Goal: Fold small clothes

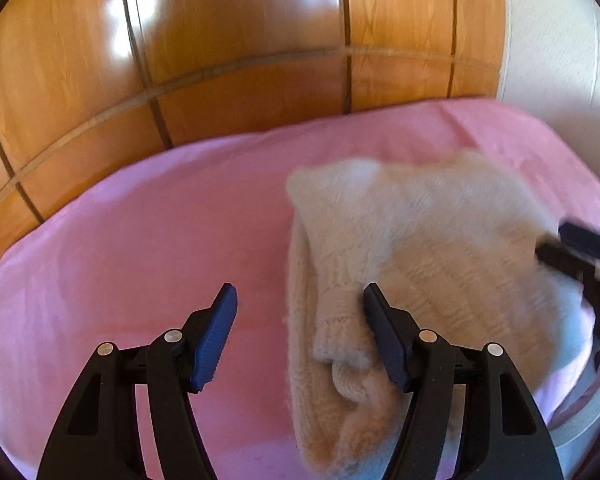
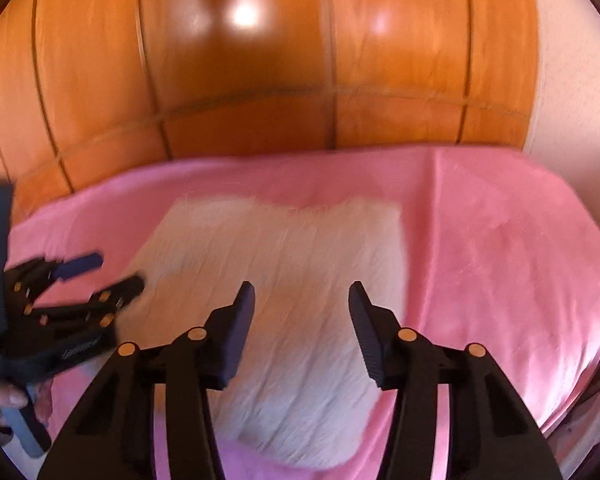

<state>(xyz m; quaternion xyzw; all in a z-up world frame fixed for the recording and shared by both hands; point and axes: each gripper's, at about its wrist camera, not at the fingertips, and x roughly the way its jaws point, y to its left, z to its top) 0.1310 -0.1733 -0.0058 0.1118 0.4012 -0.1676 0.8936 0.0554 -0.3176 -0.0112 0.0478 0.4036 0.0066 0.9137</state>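
Observation:
A cream knit garment (image 1: 440, 240) lies folded on a pink cloth (image 1: 140, 260), with a ribbed cuff tucked at its near left edge. My left gripper (image 1: 300, 292) is open over that left edge: one finger stands over the knit, the other over bare pink cloth. At the garment's right side my right gripper (image 1: 556, 242) comes into the left wrist view, blurred. In the right wrist view the right gripper (image 2: 301, 286) hangs open above the garment (image 2: 292, 248), with nothing held between its pads. The left gripper (image 2: 120, 270) shows open at the garment's left border.
Glossy wooden panelling (image 1: 240, 40) rises right behind the pink cloth (image 2: 500, 260). A pale wall (image 1: 560, 40) stands at the right. A person's hand (image 2: 4, 400) grips the left tool's handle at the lower left. Bare pink cloth lies left and right of the garment.

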